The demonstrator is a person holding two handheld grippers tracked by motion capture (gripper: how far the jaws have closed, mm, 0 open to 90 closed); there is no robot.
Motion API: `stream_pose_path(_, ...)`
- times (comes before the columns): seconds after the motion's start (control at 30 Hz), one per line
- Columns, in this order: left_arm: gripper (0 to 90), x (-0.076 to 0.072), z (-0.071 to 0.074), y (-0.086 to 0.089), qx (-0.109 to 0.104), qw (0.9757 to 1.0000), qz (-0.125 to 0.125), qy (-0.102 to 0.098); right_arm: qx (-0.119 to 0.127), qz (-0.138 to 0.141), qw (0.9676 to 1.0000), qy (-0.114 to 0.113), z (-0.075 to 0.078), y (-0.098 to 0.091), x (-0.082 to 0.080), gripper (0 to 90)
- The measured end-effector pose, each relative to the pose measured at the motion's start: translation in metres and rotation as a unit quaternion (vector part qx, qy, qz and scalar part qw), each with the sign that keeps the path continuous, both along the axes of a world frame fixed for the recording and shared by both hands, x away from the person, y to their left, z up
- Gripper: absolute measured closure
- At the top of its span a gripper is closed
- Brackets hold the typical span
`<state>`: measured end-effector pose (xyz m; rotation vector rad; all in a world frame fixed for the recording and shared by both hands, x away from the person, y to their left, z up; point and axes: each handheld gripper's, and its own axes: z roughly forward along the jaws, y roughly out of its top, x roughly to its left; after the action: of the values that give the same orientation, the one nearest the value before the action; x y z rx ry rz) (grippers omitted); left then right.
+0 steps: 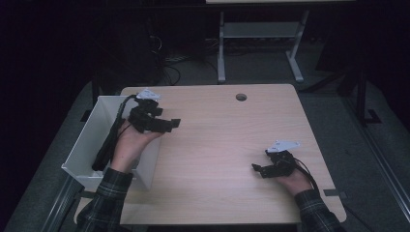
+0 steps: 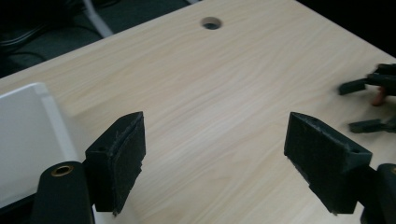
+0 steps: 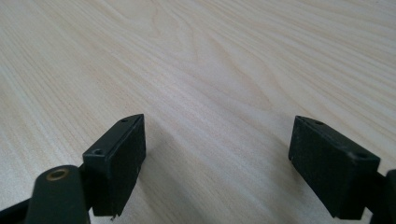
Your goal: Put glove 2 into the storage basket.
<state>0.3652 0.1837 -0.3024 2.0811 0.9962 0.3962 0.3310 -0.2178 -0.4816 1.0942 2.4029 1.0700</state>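
At the table's left edge, high view: my left gripper [image 1: 170,123] hangs just beside the white bin [image 1: 99,145], jaws spread, nothing between them. My right gripper [image 1: 257,169] sits low near the table's [image 1: 217,145] right front corner, well apart from the bin, jaws likewise spread and empty. The bin stands against the table's left side, open-topped; contents cannot be made out. Judgement: thin-walled plastic, light, stiff, smooth enough to slip; best taken at the top rim of one wall.

Left gripper view: pads [image 2: 122,161] wide apart over bare wood, the bin's corner [image 2: 28,140] at left, a cable hole [image 2: 211,23] at the table's far edge.

Right gripper view: pads [image 3: 119,161] apart above pale wood grain.

Surface: level laminate, matte. Room beyond the table: dark, grey floor, a second desk frame [image 1: 261,43]
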Motion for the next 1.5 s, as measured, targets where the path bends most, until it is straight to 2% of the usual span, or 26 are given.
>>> stream_pose_path(0.17, 19.2, -0.008, -0.022, -0.03, 0.003, 0.9994, -0.031, 0.013, -0.001, 0.0, 1.0, 0.0, 0.0, 0.0, 0.0, 18.3)
stream_pose_path(0.33, 18.4, -0.016, -0.047, -0.053, 0.008, 0.9981, -0.055, 0.024, -0.001, 0.001, 1.0, 0.0, 0.0, 0.0, 0.0, 18.1)
stream_pose_path(0.47, 17.8, -0.021, -0.069, -0.063, 0.011, 0.9972, -0.067, 0.03, -0.001, 0.0, 1.0, 0.001, 0.0, 0.0, 0.0, 17.9)
stream_pose_path(0.57, 17.2, -0.025, -0.087, -0.066, 0.025, 0.996, -0.079, 0.034, -0.001, 0.001, 1.0, 0.001, 0.0, 0.0, 0.0, 17.7)
stream_pose_path(0.73, 14.9, -0.031, -0.114, -0.067, 0.031, 0.9951, -0.083, 0.043, -0.002, 0.001, 1.0, 0.001, 0.0, 0.0, 0.0, 17.6)
stream_pose_path(0.93, 13.5, -0.038, -0.135, -0.068, 0.05, 0.9934, -0.096, 0.038, -0.003, 0.0, 1.0, 0.002, 0.0, 0.001, 0.0, 15.6)
stream_pose_path(1.03, 13.1, -0.039, -0.146, -0.068, 0.05, 0.993, -0.101, 0.034, -0.003, -0.001, 1.0, 0.004, 0.0, 0.001, 0.0, 14.2)
stream_pose_path(1.07, 13.0, -0.038, -0.15, -0.069, 0.059, 0.9921, -0.106, 0.033, -0.003, -0.002, 1.0, 0.004, 0.0, 0.001, 0.0, 14.2)
stream_pose_path(1.13, 12.8, -0.038, -0.155, -0.069, 0.063, 0.991, -0.112, 0.038, -0.004, -0.001, 1.0, 0.004, 0.0, 0.001, 0.0, 14.1)
stream_pose_path(1.2, 12.8, -0.039, -0.161, -0.07, 0.05, 0.9916, -0.112, 0.041, -0.004, -0.001, 1.0, 0.005, 0.0, 0.001, 0.0, 14.0)
stream_pose_path(1.23, 12.8, -0.038, -0.162, -0.07, 0.055, 0.9911, -0.115, 0.039, -0.004, -0.001, 1.0, 0.005, 0.0, 0.001, 0.0, 13.9)
stream_pose_path(1.3, 12.8, -0.039, -0.167, -0.072, 0.079, 0.9895, -0.115, 0.035, -0.004, -0.001, 1.0, 0.005, 0.0, 0.001, 0.0, 13.9)
stream_pose_path(1.5, 12.5, -0.041, -0.172, -0.07, 0.054, 0.9913, -0.119, 0.016, -0.004, -0.002, 1.0, 0.005, 0.0, 0.002, 0.0, 13.9)
